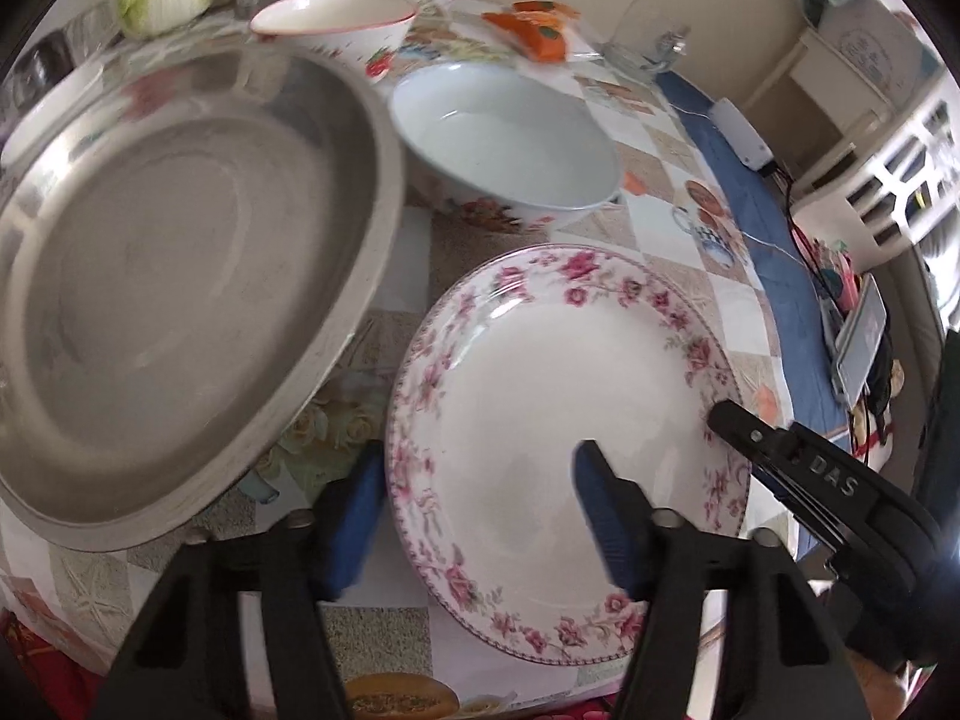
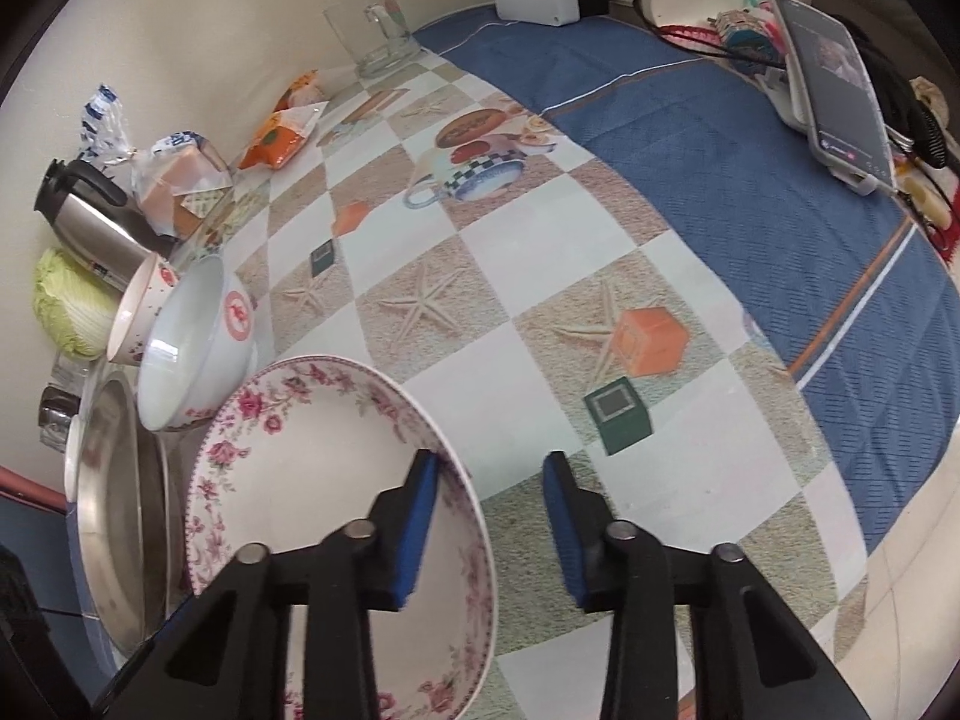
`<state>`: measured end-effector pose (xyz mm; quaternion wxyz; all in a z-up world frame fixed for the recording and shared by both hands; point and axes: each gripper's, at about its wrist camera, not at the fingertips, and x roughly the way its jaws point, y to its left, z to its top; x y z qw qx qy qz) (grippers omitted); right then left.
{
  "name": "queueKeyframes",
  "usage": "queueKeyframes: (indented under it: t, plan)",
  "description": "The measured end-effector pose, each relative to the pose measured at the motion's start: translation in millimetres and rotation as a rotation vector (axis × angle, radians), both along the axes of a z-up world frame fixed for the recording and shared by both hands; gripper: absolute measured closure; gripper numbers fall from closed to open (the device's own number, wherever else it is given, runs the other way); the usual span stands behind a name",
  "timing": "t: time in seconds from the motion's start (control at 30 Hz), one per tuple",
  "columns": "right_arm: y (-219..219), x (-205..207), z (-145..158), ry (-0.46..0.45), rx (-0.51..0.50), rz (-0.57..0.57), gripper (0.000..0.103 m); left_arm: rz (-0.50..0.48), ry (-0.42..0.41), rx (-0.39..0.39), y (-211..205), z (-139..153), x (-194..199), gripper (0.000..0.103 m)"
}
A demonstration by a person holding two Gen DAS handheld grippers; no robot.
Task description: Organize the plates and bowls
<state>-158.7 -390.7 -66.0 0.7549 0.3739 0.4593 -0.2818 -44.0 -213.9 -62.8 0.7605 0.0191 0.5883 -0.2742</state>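
Note:
A floral-rimmed white plate (image 1: 558, 426) lies on the checked tablecloth; it also shows in the right wrist view (image 2: 312, 468). My left gripper (image 1: 480, 510) is open, straddling the plate's left rim. My right gripper (image 2: 495, 516) is open, straddling the plate's right rim; its tip shows in the left wrist view (image 1: 729, 417). A steel plate (image 1: 168, 282) sits to the left, also in the right wrist view (image 2: 114, 510). A white bowl (image 1: 504, 138) and a smaller floral bowl (image 1: 336, 15) stand behind; both show in the right wrist view, the white bowl (image 2: 186, 336) and the smaller bowl (image 2: 135, 312).
A cabbage (image 2: 66, 306), a steel kettle (image 2: 90, 222), bagged bread (image 2: 174, 180), orange snack packets (image 2: 282, 138) and a glass mug (image 2: 372, 30) line the wall. A phone (image 2: 840, 90) and a white box (image 2: 540, 3) with cables lie on the blue cloth (image 2: 750, 210).

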Motion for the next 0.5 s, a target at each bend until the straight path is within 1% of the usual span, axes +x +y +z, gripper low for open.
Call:
queueKeyframes:
  t: [0.03,0.07,0.1,0.17,0.3,0.37,0.43,0.5]
  plan:
    - [0,0,0,-0.007,0.006,0.002,0.074,0.011,0.008,0.001,2,-3,1,0.044]
    - [0,1,0,-0.011,0.009,0.004,0.076,0.018,0.015,0.002,3,-4,2,0.049]
    - [0,1,0,-0.012,0.01,0.006,0.077,0.021,0.023,0.001,3,-6,3,0.052]
    - [1,2,0,-0.016,0.012,0.012,0.08,0.023,0.03,0.0,3,-9,4,0.061]
    - [0,1,0,-0.017,0.015,0.005,0.08,0.016,0.02,0.004,2,-9,3,0.069]
    - [-2,-1,1,-0.013,0.013,-0.01,0.08,0.006,0.02,0.01,-1,-10,3,0.078]
    - [-6,-5,0,-0.011,0.012,-0.028,0.08,-0.016,0.017,0.016,-5,-11,2,0.08]
    - [-10,-9,-2,-0.022,0.032,-0.047,0.08,-0.043,0.002,0.026,-10,-10,0,0.08]
